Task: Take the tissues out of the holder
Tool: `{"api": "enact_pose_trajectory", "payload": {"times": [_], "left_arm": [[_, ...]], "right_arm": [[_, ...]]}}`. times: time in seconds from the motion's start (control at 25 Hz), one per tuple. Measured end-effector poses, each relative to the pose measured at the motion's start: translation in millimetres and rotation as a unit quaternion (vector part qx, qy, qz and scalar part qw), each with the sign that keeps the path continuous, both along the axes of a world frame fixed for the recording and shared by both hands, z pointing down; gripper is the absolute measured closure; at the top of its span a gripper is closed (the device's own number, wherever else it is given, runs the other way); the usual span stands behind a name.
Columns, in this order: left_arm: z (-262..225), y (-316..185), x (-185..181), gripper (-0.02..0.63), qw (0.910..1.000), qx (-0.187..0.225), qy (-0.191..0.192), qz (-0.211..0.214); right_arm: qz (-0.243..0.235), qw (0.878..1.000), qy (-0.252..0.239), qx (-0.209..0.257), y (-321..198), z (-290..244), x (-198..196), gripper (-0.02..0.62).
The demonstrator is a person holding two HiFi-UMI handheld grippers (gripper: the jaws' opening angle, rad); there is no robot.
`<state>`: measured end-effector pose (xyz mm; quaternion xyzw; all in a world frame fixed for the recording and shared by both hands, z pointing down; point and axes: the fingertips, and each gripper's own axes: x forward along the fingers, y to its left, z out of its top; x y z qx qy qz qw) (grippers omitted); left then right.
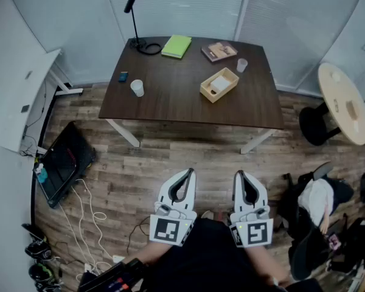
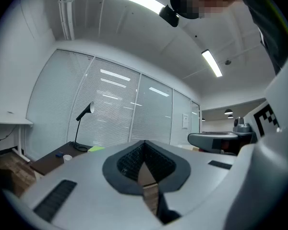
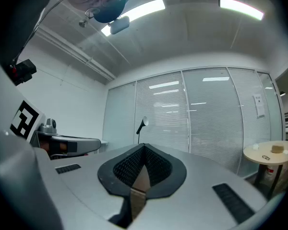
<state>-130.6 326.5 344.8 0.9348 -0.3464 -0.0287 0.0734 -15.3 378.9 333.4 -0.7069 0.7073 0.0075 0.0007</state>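
Note:
A wooden tissue holder point(image 1: 219, 84) with white tissue point(image 1: 219, 84) in it stands on the dark table point(image 1: 170, 96), right of centre. Both grippers are held level over the wooden floor, well short of the table. My left gripper point(image 1: 190, 171) has its jaws together with nothing between them, and so does my right gripper point(image 1: 238, 174). In the left gripper view the left gripper point(image 2: 144, 142) points past the table's right side. The right gripper view shows the right gripper point(image 3: 144, 145) aimed at the blinds; the holder is hidden there.
On the table are a desk lamp point(image 1: 134, 8), a green notebook point(image 1: 176, 46), a book point(image 1: 219, 51), a clear cup point(image 1: 241, 65), a white cup point(image 1: 137, 88) and a small blue object point(image 1: 123, 76). A round side table point(image 1: 344, 102) and a chair point(image 1: 319, 205) stand right; cables point(image 1: 88, 212) lie left.

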Motion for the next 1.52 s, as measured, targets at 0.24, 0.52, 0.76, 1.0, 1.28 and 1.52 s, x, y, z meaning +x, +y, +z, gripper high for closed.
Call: {"api": "enact_pose_trajectory", "payload": {"times": [0.24,0.52,0.76,1.0,1.28,1.52], "left_arm": [[-2.5,6.8,4.7,0.606,1.0,0.008,-0.005,-0.001],[-0.9,17.4,11.8,0.606,0.9999,0.0,-0.013,-0.006],[2.3,24.9,28.7,0.606,0.9999,-0.001,-0.012,-0.012],[2.8,39.5,57.4,0.606,0.9998,0.002,-0.016,-0.01],[14.7,56.9,83.3,0.606,0.9997,0.0,-0.023,-0.005],[19.0,69.2,97.6,0.606,0.9997,0.001,-0.026,0.001]], "right_arm": [[-0.004,1.0,0.006,0.005,7.1,1.9,1.7,0.586],[-0.003,1.0,-0.007,-0.005,19.0,8.5,10.0,0.584],[-0.005,1.0,-0.013,-0.007,26.7,10.3,27.7,0.584],[-0.007,1.0,-0.011,-0.001,40.6,8.2,51.5,0.584],[0.006,1.0,-0.015,0.0,57.6,17.0,80.4,0.584],[0.007,1.0,-0.018,-0.004,70.4,24.7,90.1,0.584]]}}
